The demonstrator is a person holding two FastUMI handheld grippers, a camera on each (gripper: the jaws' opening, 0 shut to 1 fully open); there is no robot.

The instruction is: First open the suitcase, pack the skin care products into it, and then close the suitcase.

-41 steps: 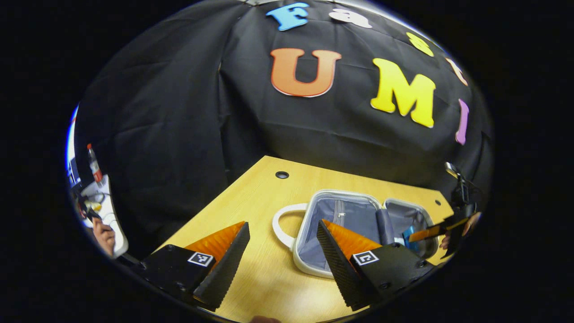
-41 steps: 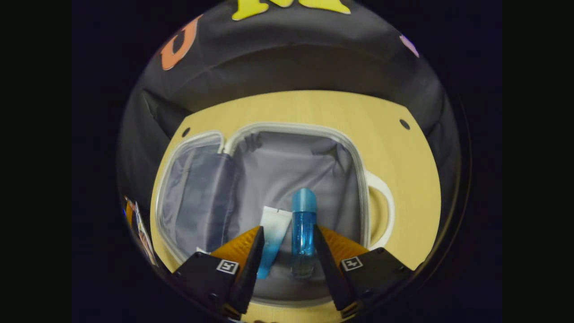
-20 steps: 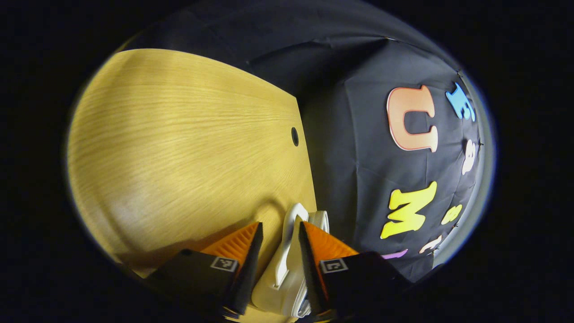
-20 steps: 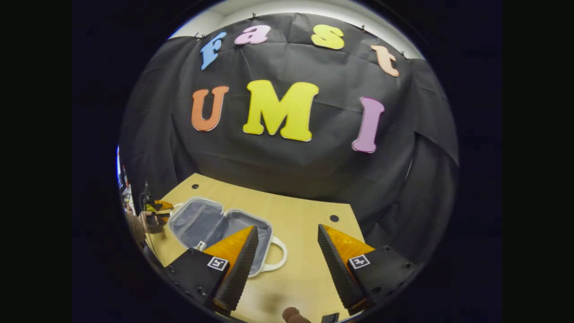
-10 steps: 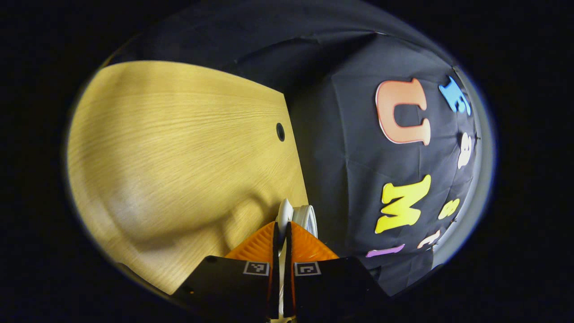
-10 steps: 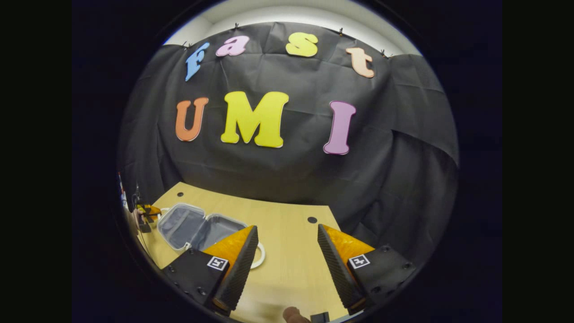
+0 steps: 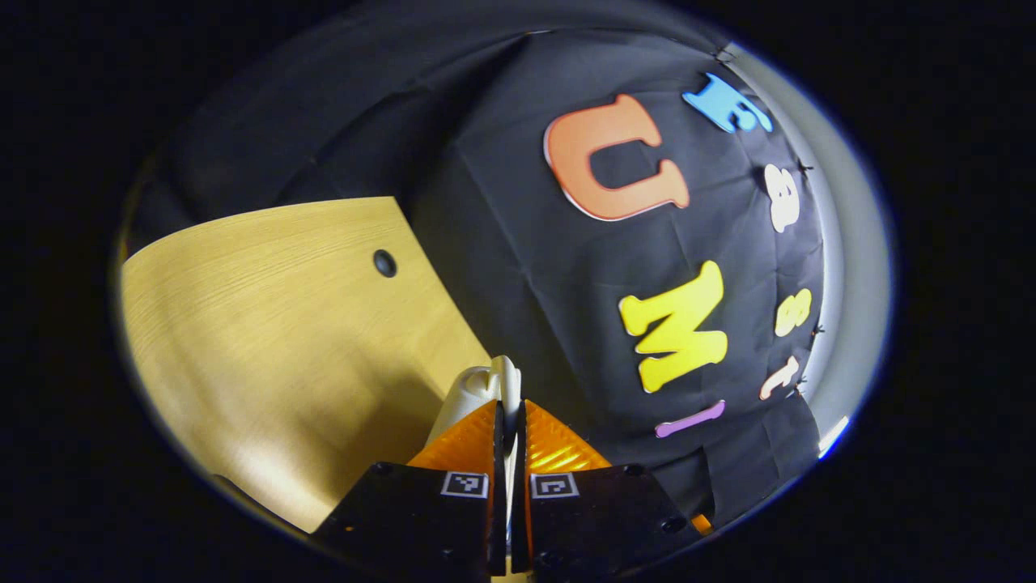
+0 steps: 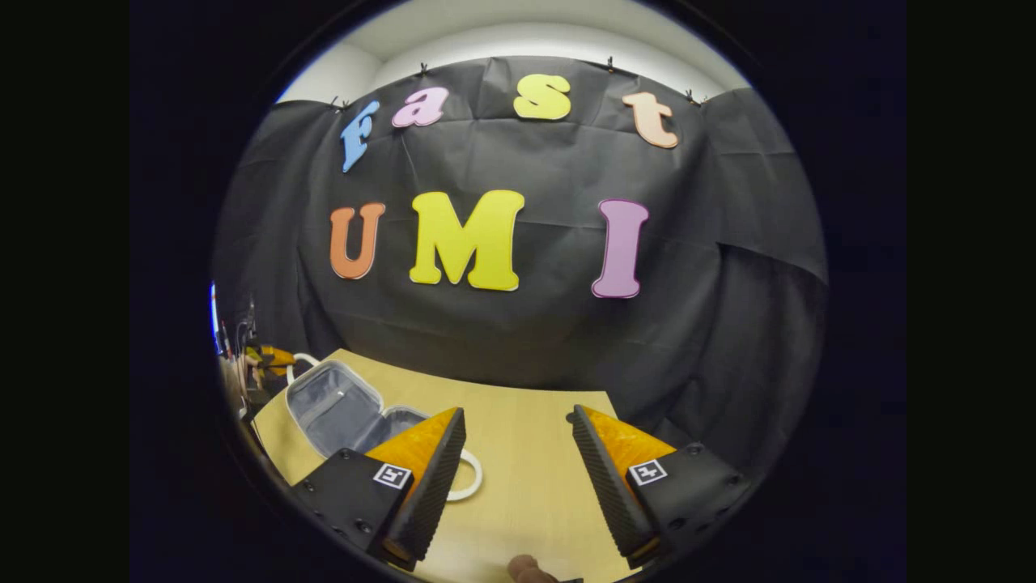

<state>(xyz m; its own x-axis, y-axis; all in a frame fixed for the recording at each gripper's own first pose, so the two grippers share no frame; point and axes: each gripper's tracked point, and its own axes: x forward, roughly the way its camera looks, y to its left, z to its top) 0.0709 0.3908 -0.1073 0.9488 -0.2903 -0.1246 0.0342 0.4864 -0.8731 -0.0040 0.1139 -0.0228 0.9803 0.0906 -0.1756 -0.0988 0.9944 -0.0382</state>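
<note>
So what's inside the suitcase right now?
In the right gripper view the suitcase is part open, showing grey lining. The right gripper hides its lower half, so no products can be seen.

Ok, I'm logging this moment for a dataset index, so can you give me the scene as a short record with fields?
left gripper: shut on the white loop handle of the lid half
right gripper: open, holding nothing, above the light wooden table
white hard-shell suitcase with grey lining: lid half tilted up off the table
second white loop handle: lying flat on the table
task stage: closing under way, not yet shut
</note>
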